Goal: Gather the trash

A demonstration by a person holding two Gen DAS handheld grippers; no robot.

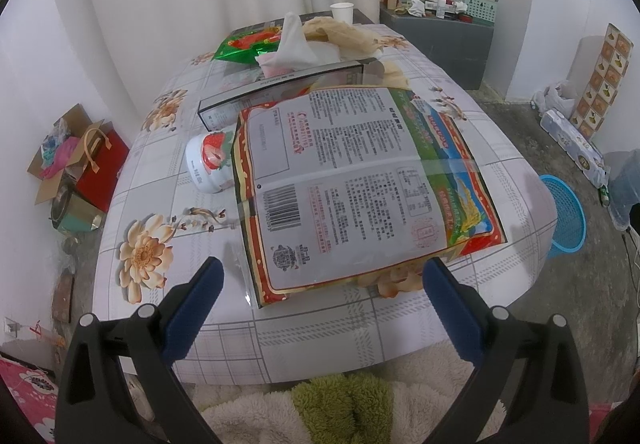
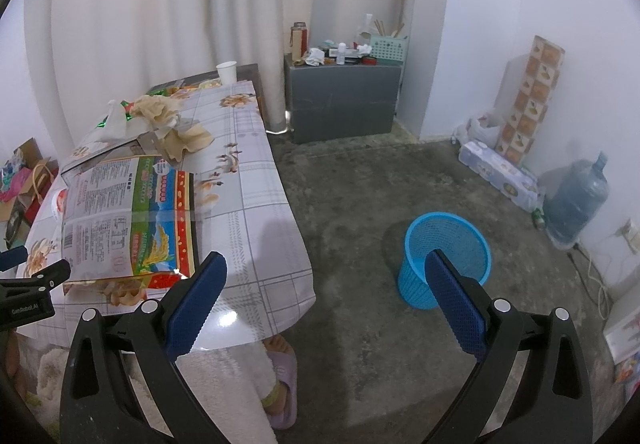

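Left hand-held gripper (image 1: 322, 278) and right hand-held gripper (image 2: 326, 272) spread apart, flat printed rice bag (image 1: 352, 180) on table (image 1: 328, 328)

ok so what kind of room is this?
Probably a lived-in room at home: a table under a floral cloth, strewn with wrappers, a water jug on the bare concrete floor, and a curtain behind.

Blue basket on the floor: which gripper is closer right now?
Right. The right gripper hangs open off the table's edge, over the floor, facing the blue basket. The left gripper is open over the table, by the big printed bag.
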